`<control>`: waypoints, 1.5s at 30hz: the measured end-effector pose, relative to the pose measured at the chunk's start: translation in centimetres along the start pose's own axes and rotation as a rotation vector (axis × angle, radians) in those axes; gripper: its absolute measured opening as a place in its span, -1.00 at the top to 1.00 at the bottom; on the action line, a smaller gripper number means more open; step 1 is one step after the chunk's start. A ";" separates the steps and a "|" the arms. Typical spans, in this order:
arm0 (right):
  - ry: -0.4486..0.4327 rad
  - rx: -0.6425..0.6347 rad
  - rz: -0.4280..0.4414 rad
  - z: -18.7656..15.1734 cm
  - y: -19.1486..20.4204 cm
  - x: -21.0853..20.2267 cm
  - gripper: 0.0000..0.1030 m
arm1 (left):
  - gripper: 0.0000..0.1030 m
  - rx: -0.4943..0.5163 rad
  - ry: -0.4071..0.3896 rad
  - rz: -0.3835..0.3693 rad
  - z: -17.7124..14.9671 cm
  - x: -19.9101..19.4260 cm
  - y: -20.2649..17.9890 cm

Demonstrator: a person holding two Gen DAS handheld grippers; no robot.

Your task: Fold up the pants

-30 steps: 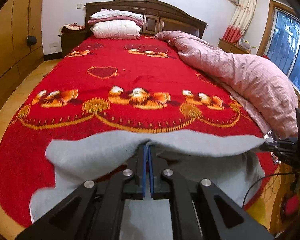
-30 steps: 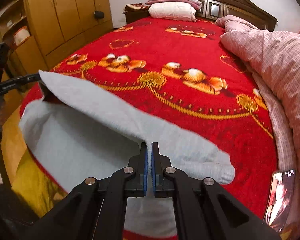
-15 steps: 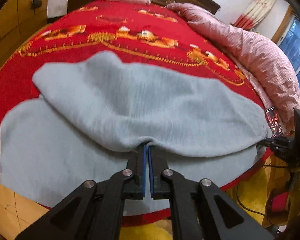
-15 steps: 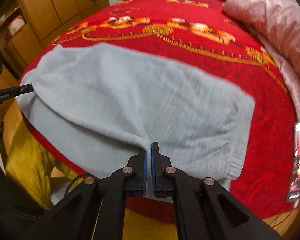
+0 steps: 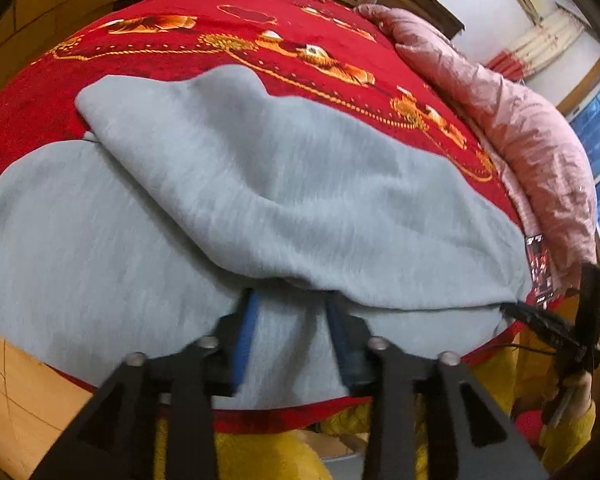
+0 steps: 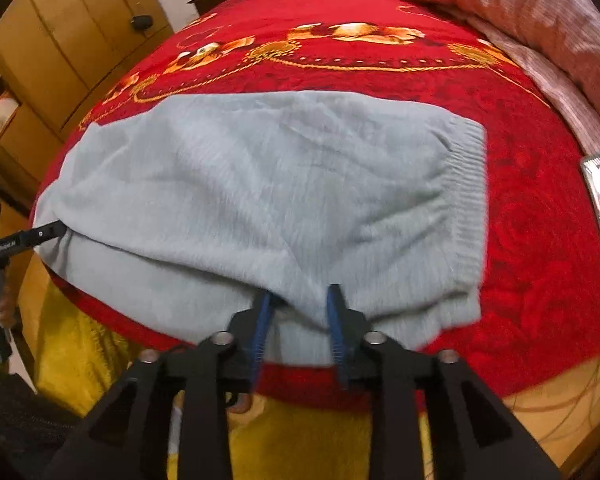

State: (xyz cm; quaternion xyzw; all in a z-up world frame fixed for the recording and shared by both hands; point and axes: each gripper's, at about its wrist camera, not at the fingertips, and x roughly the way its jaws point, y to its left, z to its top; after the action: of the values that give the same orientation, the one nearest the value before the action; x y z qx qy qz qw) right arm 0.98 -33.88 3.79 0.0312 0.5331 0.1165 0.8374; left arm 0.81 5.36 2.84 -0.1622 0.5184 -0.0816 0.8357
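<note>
both grippers, left [image 5: 290,300] and right [image 6: 298,294], have their jaws spread and grip nothing. the pants [image 6: 260,184] lie doubled on the bed [image 6: 520,264] just ahead of the fingertips. best to back straight out, low, so neither finger drags the top layer askew.

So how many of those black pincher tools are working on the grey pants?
2. The left gripper sits at the near edge of the grey pants, towards their left end; the right gripper at the near edge beside the ribbed waistband. Both stand open.
</note>
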 end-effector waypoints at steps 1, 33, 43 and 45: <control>-0.006 0.022 -0.003 -0.2 -0.2 -0.6 0.19 | 0.10 -0.013 -0.006 -0.006 0.1 -0.1 0.1; -0.177 0.426 0.109 0.6 -7.7 -4.4 0.92 | 0.89 -0.049 -0.134 -0.023 2.0 -3.4 -0.4; -0.146 0.354 0.043 -2.4 -6.8 -3.8 0.92 | 0.90 0.005 -0.081 0.042 -2.4 -2.7 -0.7; -0.133 0.354 0.028 -3.1 -7.0 -3.2 0.92 | 0.90 -0.002 -0.060 0.045 -3.1 -2.0 -0.2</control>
State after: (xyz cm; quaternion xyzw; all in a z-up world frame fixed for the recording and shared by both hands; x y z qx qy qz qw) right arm -1.96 -41.64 4.01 0.1930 0.4881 0.0303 0.8506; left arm -2.88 5.22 3.30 -0.1539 0.4968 -0.0573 0.8522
